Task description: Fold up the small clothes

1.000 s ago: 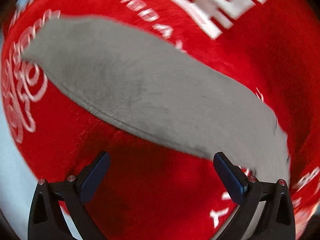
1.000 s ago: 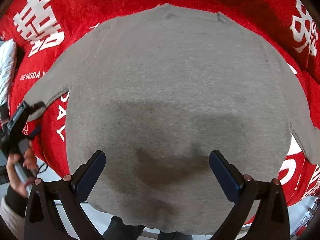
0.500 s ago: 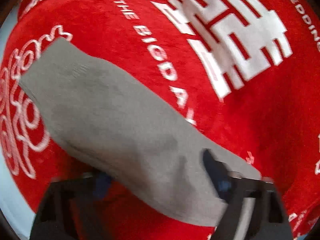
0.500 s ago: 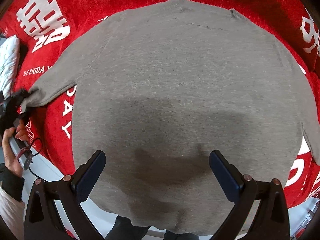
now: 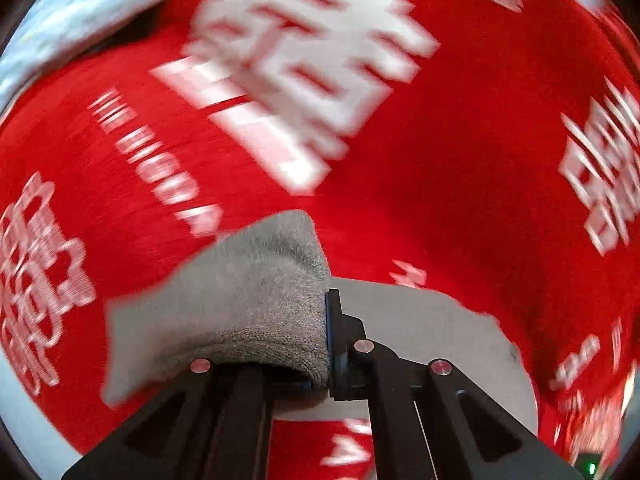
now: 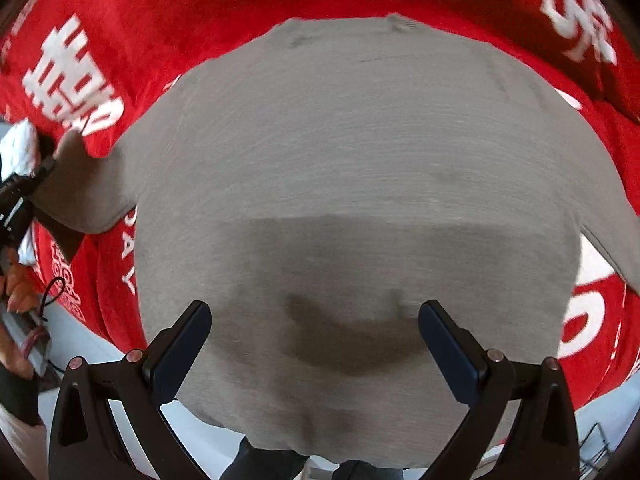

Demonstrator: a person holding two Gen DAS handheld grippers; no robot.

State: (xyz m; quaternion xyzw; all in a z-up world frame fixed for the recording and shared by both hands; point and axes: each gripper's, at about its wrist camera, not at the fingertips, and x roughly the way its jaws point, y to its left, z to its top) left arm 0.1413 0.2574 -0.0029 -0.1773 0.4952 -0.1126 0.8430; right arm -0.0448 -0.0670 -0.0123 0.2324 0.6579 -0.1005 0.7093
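Two grippers over red blanket: left gripper clamps grey sleeve, right gripper spread.

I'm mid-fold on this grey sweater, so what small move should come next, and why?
Probably carry the sleeve inward across the sweater body. The left gripper is shut on the sleeve's cuff end, the body lies flat on the red cloth, and the right gripper hovers open.

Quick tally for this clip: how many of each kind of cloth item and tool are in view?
Grey shirt: 1
Red cloth: 1
White bundle: 1
Tools: 2, left tool and right tool
Total: 5
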